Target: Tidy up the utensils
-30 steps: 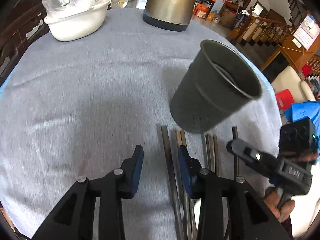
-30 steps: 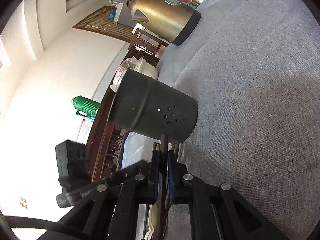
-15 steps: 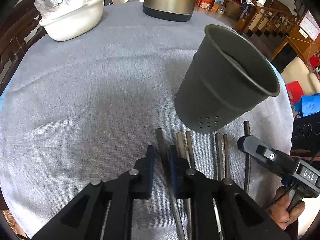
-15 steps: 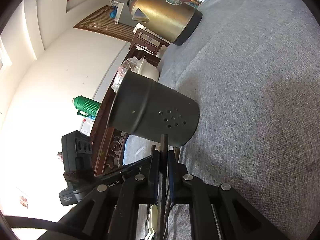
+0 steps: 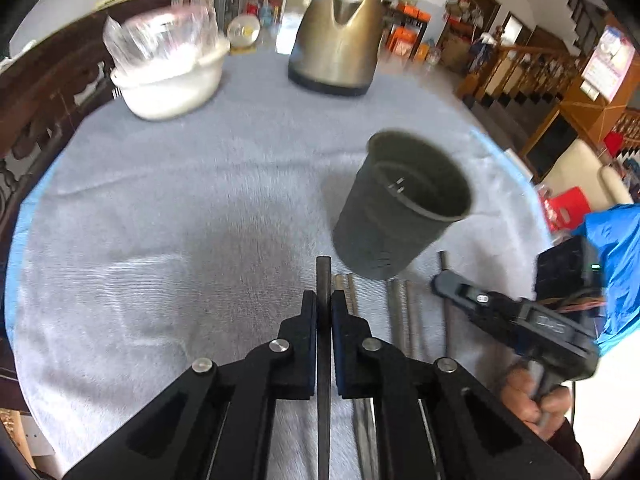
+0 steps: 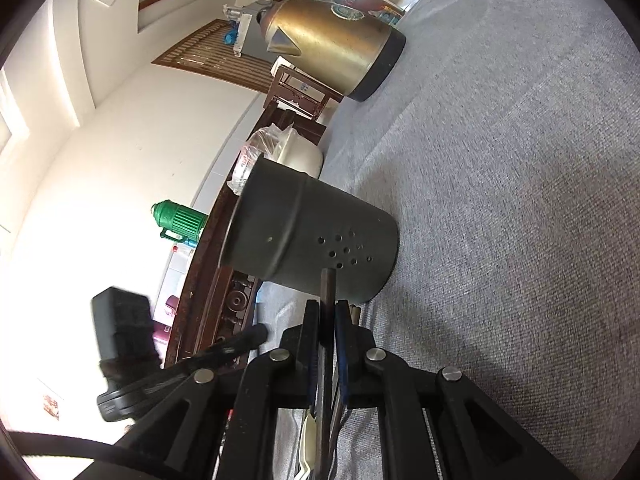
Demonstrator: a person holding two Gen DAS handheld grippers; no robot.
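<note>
A dark grey perforated utensil cup [image 5: 404,208] stands on the grey tablecloth [image 5: 180,220]. My left gripper [image 5: 324,304] is shut on a dark utensil handle [image 5: 323,276] and holds it just left of the cup's base. Several more dark handles [image 5: 400,312] lie in a row on the cloth in front of the cup. My right gripper [image 6: 328,312] is shut on another dark handle [image 6: 329,292], whose tip points at the cup [image 6: 312,240]. The right gripper [image 5: 440,282] also shows in the left wrist view, low at the right.
A brass-coloured kettle [image 5: 336,40] stands at the back of the table. A white bowl with a plastic bag in it [image 5: 168,72] is at the back left. Dark wooden chairs [image 5: 36,92] line the left edge. A green flask [image 6: 180,220] stands off the table.
My left gripper closed on the leftmost handle and lifted it off the cloth. The view pulled back from the cup. My right gripper stayed shut on its handle.
</note>
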